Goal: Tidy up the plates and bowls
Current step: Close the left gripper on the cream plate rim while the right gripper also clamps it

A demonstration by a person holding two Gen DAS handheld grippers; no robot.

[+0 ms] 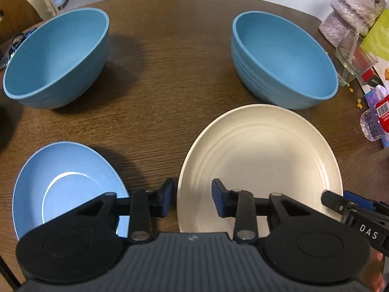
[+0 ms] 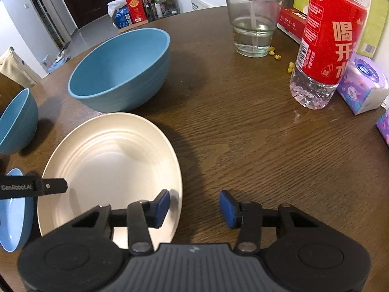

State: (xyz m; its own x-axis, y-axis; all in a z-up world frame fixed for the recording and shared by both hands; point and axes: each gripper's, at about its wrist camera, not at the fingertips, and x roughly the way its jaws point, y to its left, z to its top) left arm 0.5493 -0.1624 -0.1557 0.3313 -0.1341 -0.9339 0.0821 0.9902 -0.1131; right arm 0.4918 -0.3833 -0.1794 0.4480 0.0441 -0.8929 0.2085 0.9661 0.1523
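Observation:
A cream plate lies on the brown table near me. My left gripper straddles its left rim, jaws open, pads not pressing. My right gripper straddles the right rim the same way, one pad over the plate and one over the table. Behind the plate stands a blue bowl; a second blue bowl stands further left. A small blue plate lies left of the cream one. One finger of each gripper shows in the other's view.
On the right side of the table stand a glass of water with a straw, a red-labelled bottle, a tissue pack, a red box and some crumbs. A wrapped bundle sits at the far right edge.

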